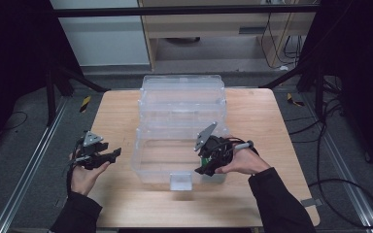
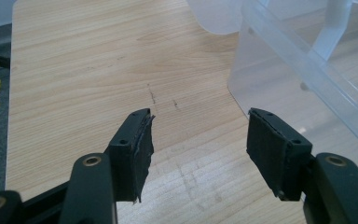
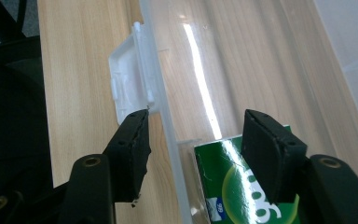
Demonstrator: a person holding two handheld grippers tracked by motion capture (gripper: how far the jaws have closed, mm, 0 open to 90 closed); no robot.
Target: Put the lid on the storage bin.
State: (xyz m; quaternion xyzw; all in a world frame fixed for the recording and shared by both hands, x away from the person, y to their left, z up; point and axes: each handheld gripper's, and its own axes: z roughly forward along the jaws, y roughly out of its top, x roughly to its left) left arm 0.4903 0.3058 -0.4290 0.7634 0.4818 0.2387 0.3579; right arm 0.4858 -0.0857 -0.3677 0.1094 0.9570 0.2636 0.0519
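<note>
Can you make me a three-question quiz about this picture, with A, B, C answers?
1. Where is the green printed carton?
A. inside the clear plastic bin
B. on the floor
C. between the left gripper's fingers

2. How many grippers are there?
A. one
B. two
C. four

3. The left gripper is:
A. open with nothing between
B. shut on a box
C. holding a cup

Answers: 1 A, it lies behind the bin's clear wall. 2 B, one per hand. 3 A, only the light wooden table shows in the gap.

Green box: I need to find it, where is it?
The green box lies inside the clear bin, at its near right corner, under the right gripper.
</note>
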